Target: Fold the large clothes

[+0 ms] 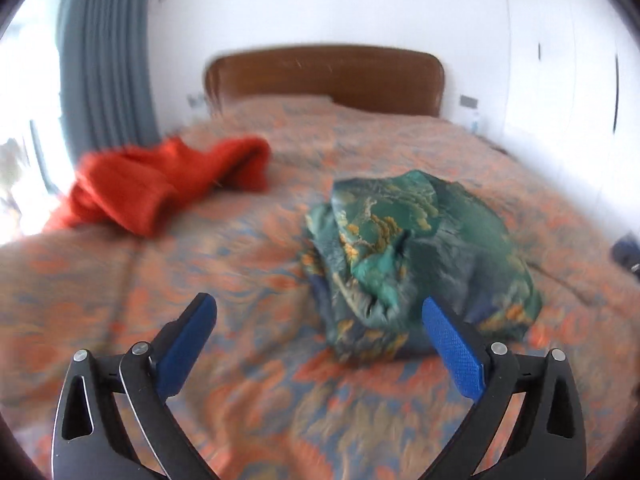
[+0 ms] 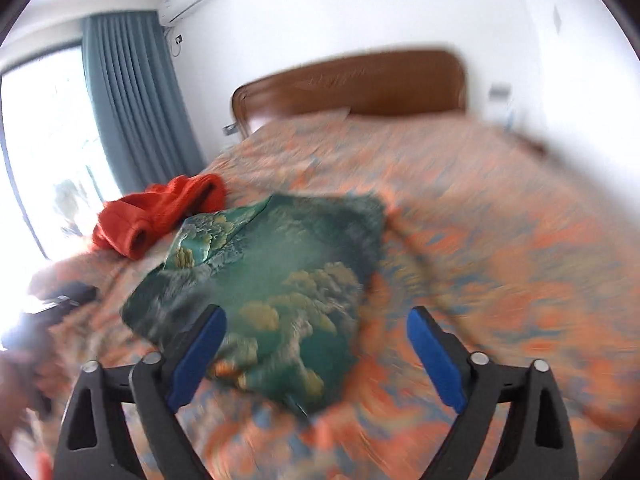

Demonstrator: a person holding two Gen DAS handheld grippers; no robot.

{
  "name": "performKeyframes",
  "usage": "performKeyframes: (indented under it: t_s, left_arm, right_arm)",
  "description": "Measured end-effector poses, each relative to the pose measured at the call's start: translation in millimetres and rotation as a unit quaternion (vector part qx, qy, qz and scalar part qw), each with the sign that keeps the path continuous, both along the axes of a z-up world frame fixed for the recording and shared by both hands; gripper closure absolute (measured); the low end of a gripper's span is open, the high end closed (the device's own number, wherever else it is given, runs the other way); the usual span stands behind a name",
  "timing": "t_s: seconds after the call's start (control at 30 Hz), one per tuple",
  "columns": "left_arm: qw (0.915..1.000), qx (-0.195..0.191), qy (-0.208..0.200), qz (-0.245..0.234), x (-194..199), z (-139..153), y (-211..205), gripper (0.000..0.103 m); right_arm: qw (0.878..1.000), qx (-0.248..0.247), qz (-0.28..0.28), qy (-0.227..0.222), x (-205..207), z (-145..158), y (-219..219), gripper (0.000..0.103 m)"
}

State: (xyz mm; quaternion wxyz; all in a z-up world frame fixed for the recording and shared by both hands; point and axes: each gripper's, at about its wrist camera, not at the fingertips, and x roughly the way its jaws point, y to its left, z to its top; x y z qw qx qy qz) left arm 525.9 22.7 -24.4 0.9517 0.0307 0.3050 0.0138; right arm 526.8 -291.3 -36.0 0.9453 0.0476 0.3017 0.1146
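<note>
From the left wrist I see my left gripper (image 1: 320, 320) spread wide and empty, hovering above the bedspread (image 1: 120, 280); the green garment (image 1: 420, 256) lies bunched just ahead and to its right, with an orange garment (image 1: 160, 188) farther off (blurry frame). From the right wrist, my right gripper (image 2: 316, 332) is equally wide and holds nothing, poised over the green heap. I'd find a hem or corner before closing, not a thick wad.
</note>
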Motion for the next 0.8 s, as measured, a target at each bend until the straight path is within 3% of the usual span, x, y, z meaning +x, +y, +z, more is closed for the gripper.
performKeyframes:
  t_s: [0.07,0.2,0.4,0.8]
  left_arm:
    - [0.9997,0.017,-0.004,0.017,-22.8,7.1,-7.7,0.001]
    - [0.9993,0.015,-0.003,0.034,-39.9,27.9,-22.0,0.000]
    - [0.9962,0.043,-0.038,0.066,-84.0,47.0,-43.6,0.000]
    - [0.9987,-0.049,0.005,0.013,-143.9,37.3,-57.0,0.000]
  right_arm:
    - [0.999,-0.035,-0.024,-0.029,-30.1,15.6,-0.5,0.005]
    - [0.991,-0.090,-0.062,-0.074,-95.5,41.3,10.5,0.001]
    - [0.990,-0.099,-0.081,-0.063,-152.3,54.8,20.1,0.001]
    - [0.992,-0.089,-0.091,-0.022,-229.3,53.4,26.3,0.001]
